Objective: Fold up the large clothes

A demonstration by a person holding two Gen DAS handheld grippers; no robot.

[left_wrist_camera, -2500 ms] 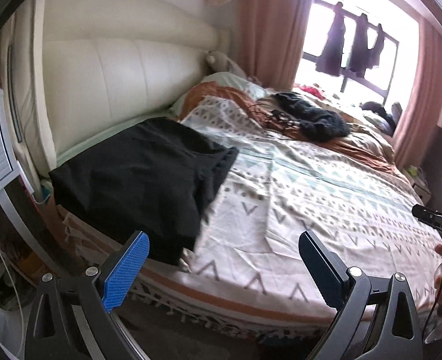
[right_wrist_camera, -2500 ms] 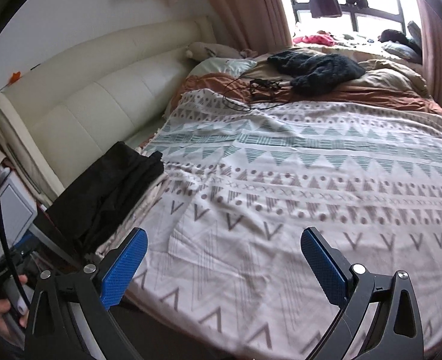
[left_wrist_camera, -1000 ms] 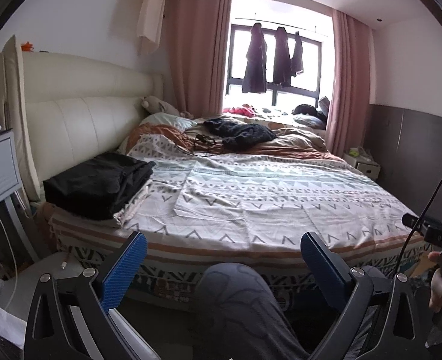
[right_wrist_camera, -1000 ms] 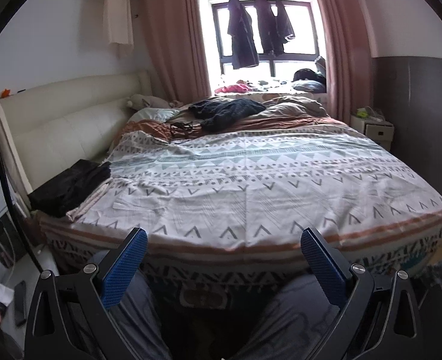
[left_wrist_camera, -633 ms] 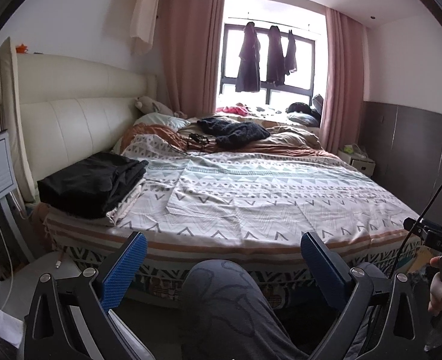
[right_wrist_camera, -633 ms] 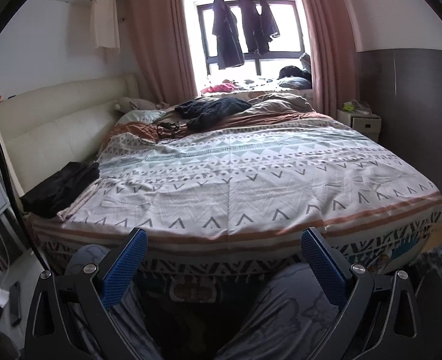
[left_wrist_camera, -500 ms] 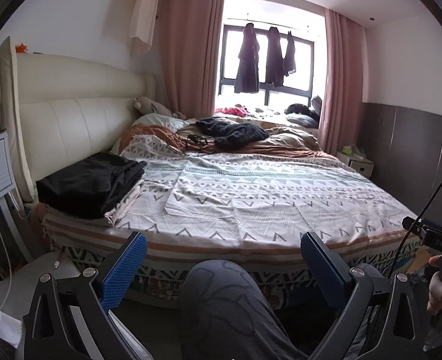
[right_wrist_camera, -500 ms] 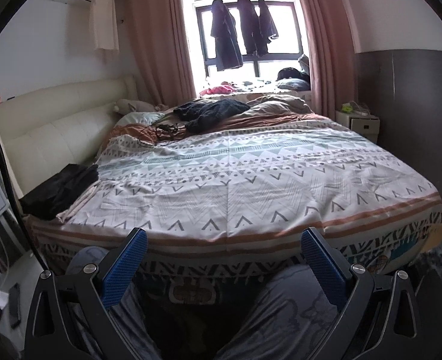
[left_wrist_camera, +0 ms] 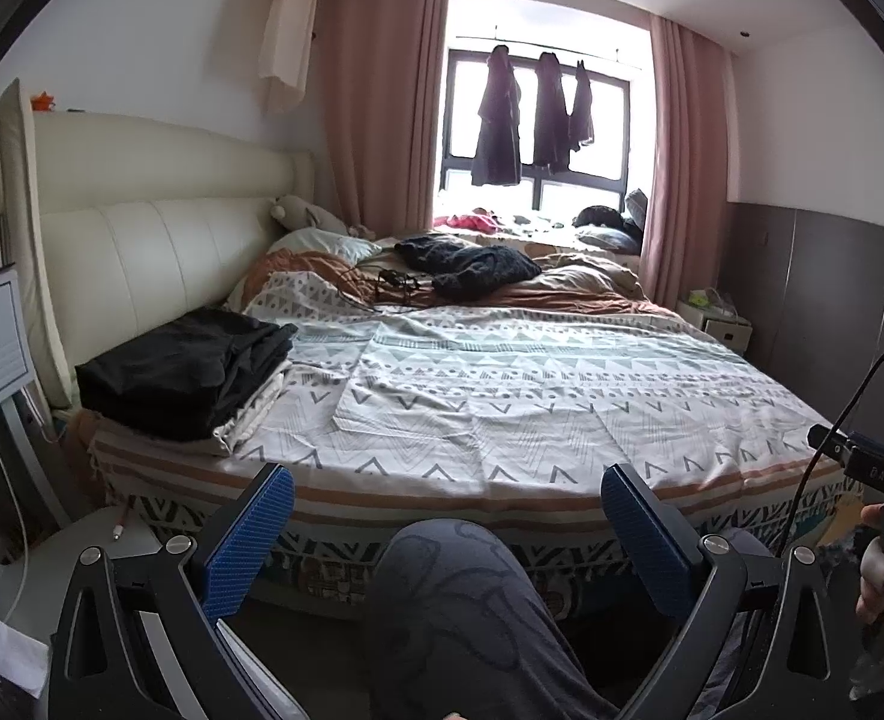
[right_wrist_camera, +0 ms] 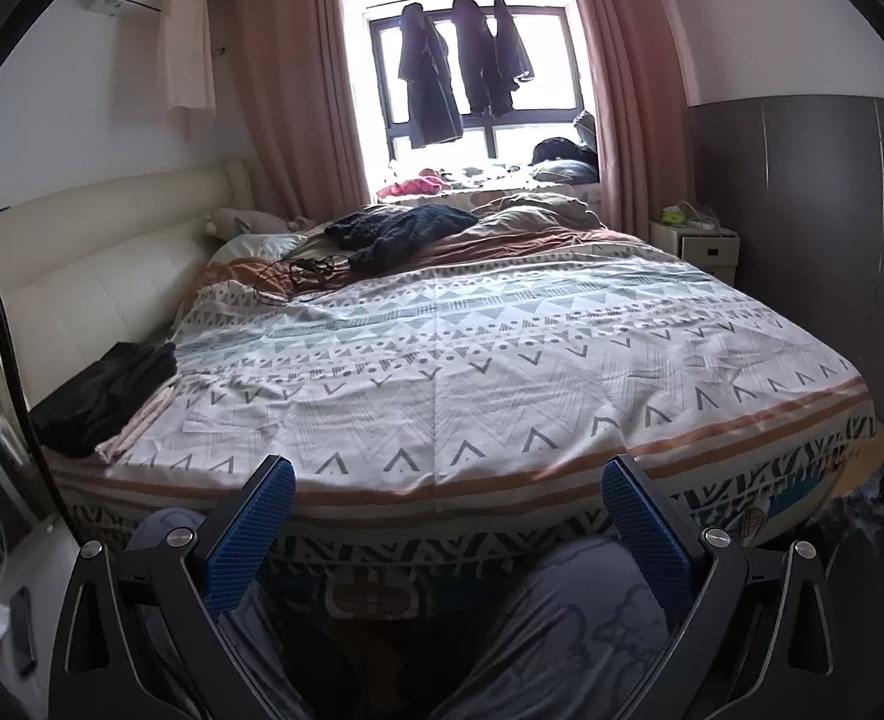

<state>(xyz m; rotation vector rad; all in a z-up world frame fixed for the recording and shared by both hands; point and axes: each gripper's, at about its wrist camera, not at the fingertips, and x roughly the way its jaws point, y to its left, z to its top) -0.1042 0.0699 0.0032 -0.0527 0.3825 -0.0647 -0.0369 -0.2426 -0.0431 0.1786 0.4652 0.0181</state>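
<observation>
A folded black garment (left_wrist_camera: pixel 184 369) lies on the near left corner of the bed, by the headboard; it also shows in the right wrist view (right_wrist_camera: pixel 103 399). It rests on a folded pale cloth (left_wrist_camera: pixel 250 414). A dark knitted garment (left_wrist_camera: pixel 466 264) lies crumpled at the far end of the bed, also in the right wrist view (right_wrist_camera: pixel 400 228). My left gripper (left_wrist_camera: pixel 442 534) is open and empty, held back from the bed above the person's knee. My right gripper (right_wrist_camera: pixel 442 525) is open and empty, in front of the bed's near edge.
The bed has a patterned cover (left_wrist_camera: pixel 532 396) and a cream headboard (left_wrist_camera: pixel 142 240) on the left. A tangle of cable (left_wrist_camera: pixel 394 285) lies near the pillows. A nightstand (right_wrist_camera: pixel 709 249) stands at the far right. The person's knees (right_wrist_camera: pixel 568 624) are below the grippers. Jackets (left_wrist_camera: pixel 532 114) hang at the window.
Both grippers have pulled back and away from the bed, from close over the cover to a wide view of the room. The black garment stays on the bed corner. Both stay open.
</observation>
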